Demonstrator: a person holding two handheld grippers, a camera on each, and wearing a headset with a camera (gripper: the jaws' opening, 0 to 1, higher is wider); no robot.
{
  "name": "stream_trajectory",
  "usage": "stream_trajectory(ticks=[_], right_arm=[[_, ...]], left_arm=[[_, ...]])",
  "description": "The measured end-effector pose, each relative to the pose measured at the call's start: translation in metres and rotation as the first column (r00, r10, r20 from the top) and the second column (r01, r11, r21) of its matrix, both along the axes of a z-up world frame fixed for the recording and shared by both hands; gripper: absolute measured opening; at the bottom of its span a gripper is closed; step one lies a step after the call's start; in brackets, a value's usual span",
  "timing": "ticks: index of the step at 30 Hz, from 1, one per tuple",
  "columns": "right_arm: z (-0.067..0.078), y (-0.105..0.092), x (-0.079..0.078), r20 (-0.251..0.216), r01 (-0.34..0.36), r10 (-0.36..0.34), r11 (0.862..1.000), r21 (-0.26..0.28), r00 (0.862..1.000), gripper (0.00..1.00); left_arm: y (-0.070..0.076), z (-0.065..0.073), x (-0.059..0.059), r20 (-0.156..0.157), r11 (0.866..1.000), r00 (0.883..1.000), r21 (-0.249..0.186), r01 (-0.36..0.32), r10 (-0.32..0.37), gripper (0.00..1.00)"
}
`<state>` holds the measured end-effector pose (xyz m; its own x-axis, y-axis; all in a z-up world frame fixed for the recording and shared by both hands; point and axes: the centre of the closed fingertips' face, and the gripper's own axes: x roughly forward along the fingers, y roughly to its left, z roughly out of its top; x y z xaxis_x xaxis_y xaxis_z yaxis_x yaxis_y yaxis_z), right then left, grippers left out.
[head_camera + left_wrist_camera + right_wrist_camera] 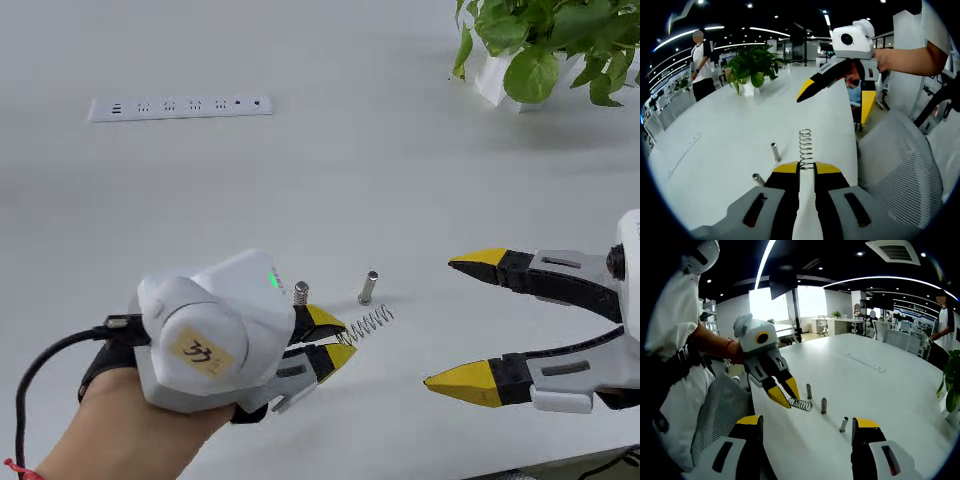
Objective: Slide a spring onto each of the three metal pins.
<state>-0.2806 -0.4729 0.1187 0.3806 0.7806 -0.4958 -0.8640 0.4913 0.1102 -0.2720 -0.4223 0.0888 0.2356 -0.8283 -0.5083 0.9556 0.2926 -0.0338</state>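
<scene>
Left claw [335, 340] is pinched almost closed on one end of a spring [366, 322]. The spring juts right, low over the surface [330, 180], just near of the right pin [369, 287]. The middle pin [301, 293] stands beside the claw's far jaw. Right claw [440, 322] gapes wide and holds nothing, off to the right.

From the left gripper view, the spring runs straight ahead from the tips, with both pins to its left.

From the right gripper view, a third pin [809, 391] stands behind the spring.

Gripped at one end only, the spring may sag or twist, catch a pin's head and tip that pin over.
</scene>
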Motion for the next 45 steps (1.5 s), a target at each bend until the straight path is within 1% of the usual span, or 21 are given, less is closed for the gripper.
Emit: stream_trajectory(ticks=[2, 3, 5, 6, 7, 8, 10, 11, 12, 13, 15, 17, 19, 21, 25, 29, 33, 35, 38, 42, 45], right_arm=[[0.006, 0.007, 0.0, -0.019, 0.005, -0.005, 0.999, 0.032, 1.0, 0.67], [0.011, 0.012, 0.001, -0.02, 0.006, -0.004, 0.998, 0.059, 1.0, 0.64], [0.02, 0.02, 0.001, -0.023, 0.01, -0.008, 0.994, 0.111, 1.0, 0.58], [0.025, 0.026, 0.001, -0.047, 0.018, -0.011, 0.989, 0.147, 0.999, 0.56], [0.027, 0.028, 0.002, -0.052, 0.024, -0.015, 0.987, 0.16, 0.999, 0.54], [0.033, 0.033, 0.005, -0.045, 0.038, -0.03, 0.98, 0.197, 0.999, 0.5], [0.038, 0.038, 0.005, -0.075, 0.055, -0.038, 0.969, 0.241, 0.996, 0.45], [0.041, 0.04, 0.007, -0.089, 0.07, -0.048, 0.962, 0.264, 0.995, 0.41], [0.043, 0.042, 0.009, -0.086, 0.081, -0.058, 0.957, 0.28, 0.995, 0.39], [0.047, 0.044, 0.012, -0.105, 0.105, -0.075, 0.943, 0.315, 0.992, 0.37], [0.052, 0.046, 0.014, -0.143, 0.134, -0.088, 0.924, 0.357, 0.986, 0.35], [0.053, 0.046, 0.017, -0.137, 0.145, -0.101, 0.92, 0.365, 0.985, 0.33], [0.056, 0.048, 0.019, -0.153, 0.161, -0.109, 0.908, 0.388, 0.982, 0.29], [0.059, 0.051, 0.019, -0.158, 0.161, -0.105, 0.903, 0.399, 0.982, 0.24], [0.065, 0.056, 0.018, -0.169, 0.157, -0.091, 0.886, 0.436, 0.981, 0.18], [0.065, 0.059, 0.017, -0.171, 0.151, -0.084, 0.889, 0.433, 0.982, 0.12], [0.067, 0.057, 0.018, -0.178, 0.157, -0.083, 0.879, 0.45, 0.98, 0.1], [0.067, 0.058, 0.019, -0.18, 0.161, -0.087, 0.878, 0.451, 0.98, 0.08], [0.068, 0.059, 0.018, -0.176, 0.162, -0.09, 0.877, 0.453, 0.98, 0.08], [0.069, 0.058, 0.018, -0.163, 0.151, -0.086, 0.881, 0.448, 0.983, 0.07], [0.068, 0.058, 0.017, -0.152, 0.139, -0.08, 0.888, 0.438, 0.985, 0.07]], left_arm=[[0.003, 0.008, 0.0, 0.006, 1.0, 1.0, -0.028, -0.008, 0.008, 0.06], [0.004, 0.013, -0.001, 0.004, 0.999, 1.0, -0.052, -0.015, 0.015, 0.06], [0.006, 0.019, -0.002, 0.003, 0.997, 1.0, -0.073, -0.02, 0.02, 0.06], [0.008, 0.023, -0.002, 0.007, 0.996, 1.0, -0.089, -0.023, 0.024, 0.06], [0.008, 0.025, -0.002, 0.008, 0.995, 1.0, -0.099, -0.026, 0.027, 0.06], [0.009, 0.029, -0.003, 0.002, 0.992, 0.999, -0.122, -0.032, 0.032, 0.06], [0.01, 0.034, -0.003, 0.003, 0.989, 0.999, -0.143, -0.038, 0.039, 0.06], [0.011, 0.038, -0.003, -0.001, 0.985, 0.999, -0.165, -0.042, 0.042, 0.06], [0.011, 0.041, -0.003, -0.004, 0.983, 0.999, -0.18, -0.046, 0.046, 0.06], [0.012, 0.045, -0.003, -0.004, 0.979, 0.999, -0.195, -0.053, 0.054, 0.06], [0.013, 0.049, -0.003, -0.007, 0.974, 0.998, -0.217, -0.061, 0.061, 0.06], [0.015, 0.054, -0.002, -0.016, 0.968, 0.997, -0.24, -0.074, 0.073, 0.06], [0.016, 0.057, -0.002, -0.016, 0.963, 0.997, -0.256, -0.079, 0.078, 0.06], [0.016, 0.061, -0.002, -0.024, 0.958, 0.996, -0.274, -0.085, 0.081, 0.06], [0.015, 0.066, -0.002, -0.023, 0.952, 0.996, -0.293, -0.086, 0.083, 0.06], [0.014, 0.07, -0.001, -0.023, 0.947, 0.996, -0.309, -0.09, 0.087, 0.06], [0.015, 0.072, -0.002, -0.027, 0.945, 0.996, -0.315, -0.089, 0.084, 0.06], [0.015, 0.072, -0.002, -0.029, 0.944, 0.996, -0.317, -0.088, 0.083, 0.06], [0.015, 0.073, -0.003, -0.03, 0.943, 0.996, -0.321, -0.088, 0.083, 0.06], [0.015, 0.073, -0.004, -0.033, 0.941, 0.996, -0.325, -0.09, 0.084, 0.06], [0.015, 0.072, -0.005, -0.039, 0.942, 0.996, -0.322, -0.089, 0.081, 0.06]])
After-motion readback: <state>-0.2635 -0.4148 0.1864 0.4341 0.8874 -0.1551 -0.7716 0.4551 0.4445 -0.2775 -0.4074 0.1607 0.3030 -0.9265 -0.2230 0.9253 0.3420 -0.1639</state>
